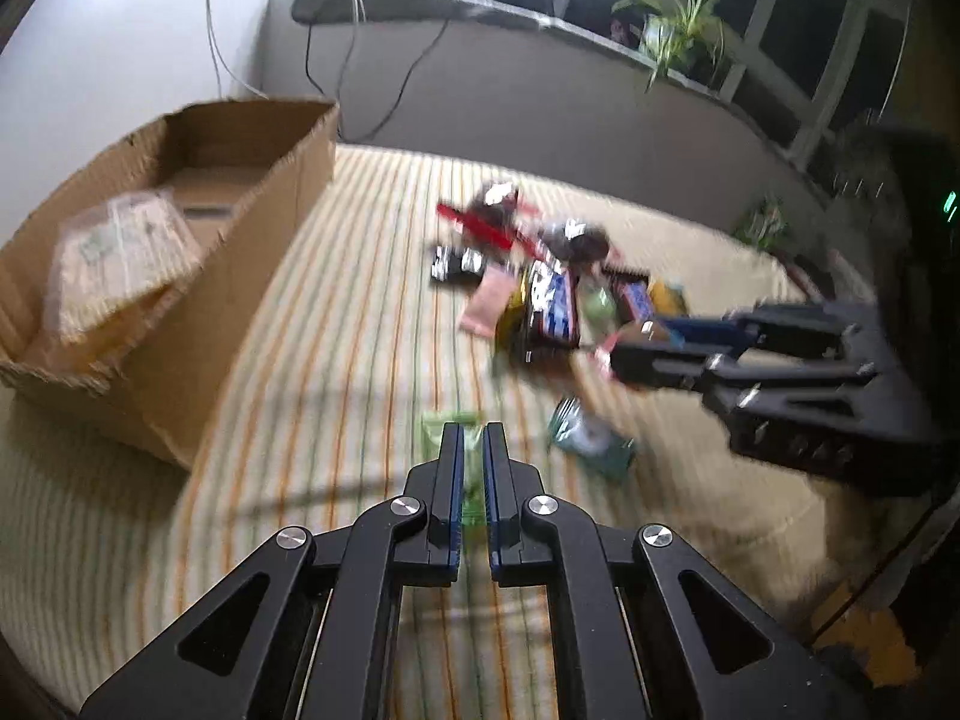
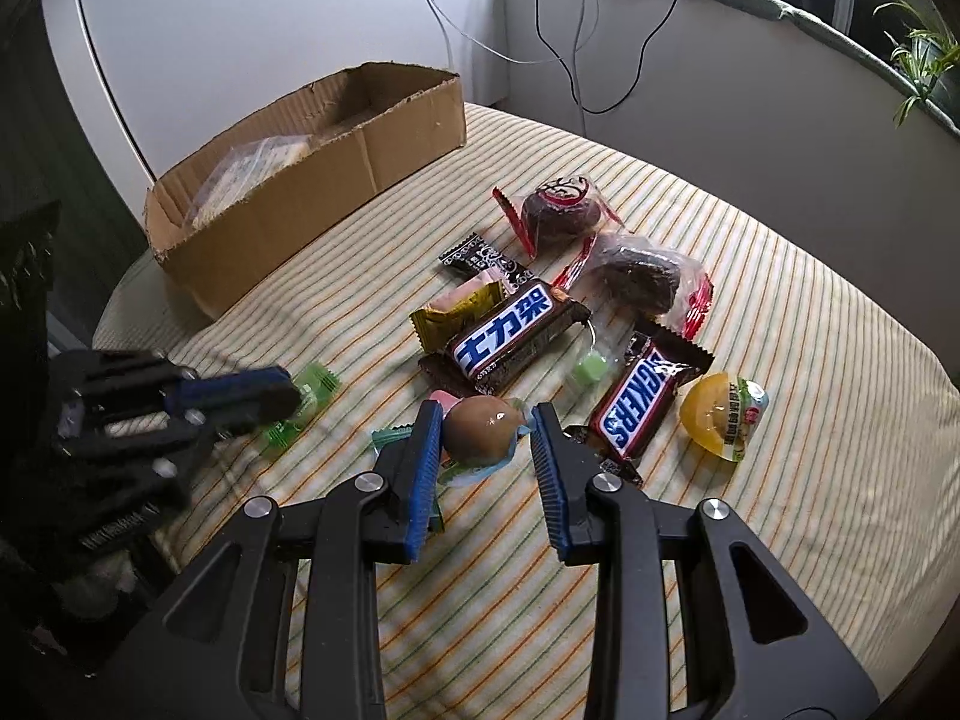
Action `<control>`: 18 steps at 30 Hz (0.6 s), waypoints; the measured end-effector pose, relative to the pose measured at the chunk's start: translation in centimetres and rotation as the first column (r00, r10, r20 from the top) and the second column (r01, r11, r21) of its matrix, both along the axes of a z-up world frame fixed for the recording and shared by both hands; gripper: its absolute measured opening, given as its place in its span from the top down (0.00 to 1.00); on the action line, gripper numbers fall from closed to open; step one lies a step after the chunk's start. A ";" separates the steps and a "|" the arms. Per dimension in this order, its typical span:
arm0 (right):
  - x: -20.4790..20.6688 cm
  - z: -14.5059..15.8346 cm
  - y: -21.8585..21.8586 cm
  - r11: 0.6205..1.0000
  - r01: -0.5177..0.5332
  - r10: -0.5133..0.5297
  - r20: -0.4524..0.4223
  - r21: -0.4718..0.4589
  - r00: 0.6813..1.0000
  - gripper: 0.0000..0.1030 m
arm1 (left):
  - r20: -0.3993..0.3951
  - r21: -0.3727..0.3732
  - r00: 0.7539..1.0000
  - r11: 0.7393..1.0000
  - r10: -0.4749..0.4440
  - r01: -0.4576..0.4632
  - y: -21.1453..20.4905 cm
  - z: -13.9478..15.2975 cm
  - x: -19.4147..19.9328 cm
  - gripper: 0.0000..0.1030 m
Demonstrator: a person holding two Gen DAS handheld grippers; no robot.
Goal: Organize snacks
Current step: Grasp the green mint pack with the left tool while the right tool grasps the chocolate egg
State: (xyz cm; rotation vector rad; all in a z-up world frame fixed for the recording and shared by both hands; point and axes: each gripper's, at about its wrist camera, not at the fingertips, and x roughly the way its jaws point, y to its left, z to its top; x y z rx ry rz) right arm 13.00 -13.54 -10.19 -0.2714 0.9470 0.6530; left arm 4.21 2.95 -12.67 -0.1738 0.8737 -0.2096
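My left gripper is shut on a small green wrapped candy; the same candy shows in the right wrist view, held by the left gripper low over the striped cloth. My right gripper is open, its fingers either side of a brown jelly cup on the cloth. A cardboard box holding a clear snack bag stands at the back left; it also shows in the left wrist view. Two Snickers bars lie in the pile.
More snacks lie on the cloth: a yellow jelly cup, two wrapped chocolate cakes, a gold packet, a small green candy. Cables hang down the back wall. A plant stands on the ledge.
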 end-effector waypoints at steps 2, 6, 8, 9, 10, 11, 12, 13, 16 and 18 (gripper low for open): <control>-0.1 -0.2 0.0 1.000 -0.001 0.001 -0.004 -0.002 1.000 0.70 | -0.002 0.013 1.000 1.000 -0.002 0.002 -0.3 -0.3 0.1 0.93; -0.2 -0.4 0.0 1.000 -0.005 0.005 -0.008 -0.006 1.000 0.70 | 0.022 0.065 1.000 0.998 0.020 -0.022 -0.7 0.1 0.3 0.58; -0.2 -0.4 -0.1 1.000 -0.004 0.003 -0.009 -0.004 1.000 0.70 | 0.018 0.096 1.000 0.995 0.017 -0.018 -0.9 0.0 0.4 0.58; -0.3 -0.3 -0.2 1.000 -0.002 0.002 -0.009 -0.002 1.000 0.70 | 0.014 0.108 1.000 0.994 0.017 -0.018 -0.9 -0.1 0.5 0.58; -0.3 -0.3 -0.3 1.000 -0.001 0.001 -0.009 -0.001 1.000 0.70 | 0.012 0.117 1.000 0.993 0.022 -0.023 -0.9 -0.2 0.5 0.58; -0.3 -0.3 -0.4 1.000 0.000 0.000 -0.008 0.001 1.000 0.70 | 0.006 0.126 1.000 0.992 0.023 -0.023 -0.9 -0.4 0.5 0.58; -0.3 -0.2 -0.4 1.000 0.001 -0.001 -0.007 0.001 1.000 0.70 | 0.004 0.132 1.000 0.991 0.022 -0.022 -0.9 -0.6 0.6 0.60; -0.3 -0.2 -0.4 1.000 0.002 -0.002 -0.008 0.002 1.000 0.70 | 0.007 0.144 1.000 0.989 0.019 -0.020 -1.0 -0.8 0.5 0.68; -0.2 -0.2 -0.4 1.000 0.004 -0.004 -0.008 0.002 1.000 0.70 | 0.028 0.188 1.000 0.982 0.010 -0.015 -1.4 -1.0 0.1 0.80; -0.2 -0.2 -0.4 1.000 0.006 -0.006 -0.008 0.004 1.000 0.70 | 0.030 0.180 0.999 0.984 0.012 -0.018 -1.3 -0.9 0.1 0.81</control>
